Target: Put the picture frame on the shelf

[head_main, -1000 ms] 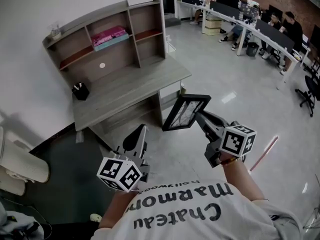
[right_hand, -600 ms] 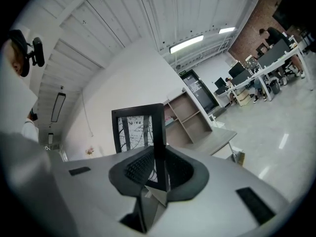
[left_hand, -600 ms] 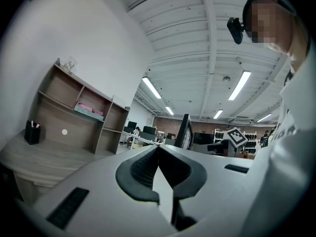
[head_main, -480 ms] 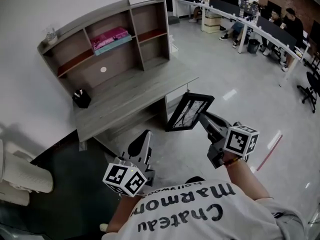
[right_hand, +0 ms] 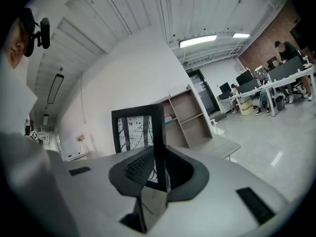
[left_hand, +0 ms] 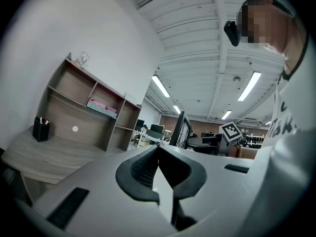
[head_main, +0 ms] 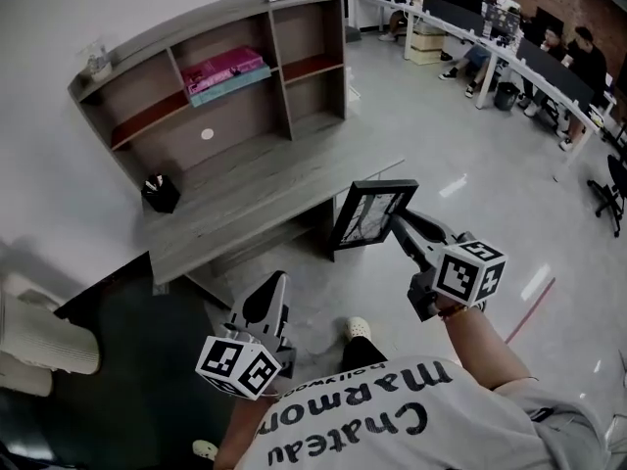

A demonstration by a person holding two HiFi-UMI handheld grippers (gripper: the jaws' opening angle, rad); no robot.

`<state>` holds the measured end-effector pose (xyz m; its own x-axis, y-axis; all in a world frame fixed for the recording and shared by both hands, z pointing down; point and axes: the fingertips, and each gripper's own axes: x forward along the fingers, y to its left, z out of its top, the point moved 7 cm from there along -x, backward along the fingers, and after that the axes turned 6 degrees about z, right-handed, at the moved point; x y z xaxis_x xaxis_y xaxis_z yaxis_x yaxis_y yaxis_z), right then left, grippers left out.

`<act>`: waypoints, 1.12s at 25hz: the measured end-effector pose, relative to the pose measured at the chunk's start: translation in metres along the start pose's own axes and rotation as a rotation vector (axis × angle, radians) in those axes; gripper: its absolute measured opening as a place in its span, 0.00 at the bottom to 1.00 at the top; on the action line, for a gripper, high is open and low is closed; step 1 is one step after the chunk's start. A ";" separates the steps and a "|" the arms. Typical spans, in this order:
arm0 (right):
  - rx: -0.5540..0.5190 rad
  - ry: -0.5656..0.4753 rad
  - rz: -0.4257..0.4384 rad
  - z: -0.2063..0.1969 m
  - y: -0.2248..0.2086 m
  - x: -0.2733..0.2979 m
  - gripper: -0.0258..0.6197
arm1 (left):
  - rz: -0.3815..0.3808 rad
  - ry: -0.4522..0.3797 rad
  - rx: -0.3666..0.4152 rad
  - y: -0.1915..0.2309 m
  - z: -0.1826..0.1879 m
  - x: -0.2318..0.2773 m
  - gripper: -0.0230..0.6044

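A: Where is the black rectangular picture frame (head_main: pixel 370 213) now?

B: You carry it in the air, in the middle of the head view. It is over the floor, just before the right corner of the grey wooden counter (head_main: pixel 255 199). It is not yet on the grey wooden shelf with open compartments (head_main: pixel 281 76) at the upper left.

A: And my tongs?

B: Your right tongs (head_main: pixel 402 223) are closed on one side bar of the frame. I think this keeps the pads off the picture and leaves the bottom edge free to set down. Your left tongs (head_main: pixel 276 284), at the lower left, are pressed together with nothing in them.

A: Which way does it point?

B: In the right gripper view its long axis stands about upright. The printed face looks back to you, and its back is toward the shelf.
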<state>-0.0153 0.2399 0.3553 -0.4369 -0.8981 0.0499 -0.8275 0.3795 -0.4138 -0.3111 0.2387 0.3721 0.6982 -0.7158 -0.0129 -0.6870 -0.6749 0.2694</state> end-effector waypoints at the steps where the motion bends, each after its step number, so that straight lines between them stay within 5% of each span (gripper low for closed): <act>1: -0.002 -0.004 0.006 0.003 -0.003 0.004 0.16 | 0.011 0.001 0.000 0.002 -0.001 0.001 0.06; 17: -0.032 -0.045 0.109 0.112 -0.105 0.131 0.16 | 0.122 -0.126 0.063 0.055 0.077 0.152 0.06; 23: -0.041 -0.053 0.143 0.137 -0.144 0.166 0.16 | 0.109 -0.159 0.064 0.066 0.084 0.205 0.06; 28: -0.027 -0.051 0.139 0.142 -0.176 0.183 0.16 | 0.171 -0.187 0.067 0.080 0.081 0.237 0.06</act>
<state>0.1004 -0.0228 0.3080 -0.5297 -0.8465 -0.0531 -0.7699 0.5061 -0.3886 -0.2167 0.0007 0.3125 0.5262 -0.8367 -0.1518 -0.8078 -0.5476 0.2183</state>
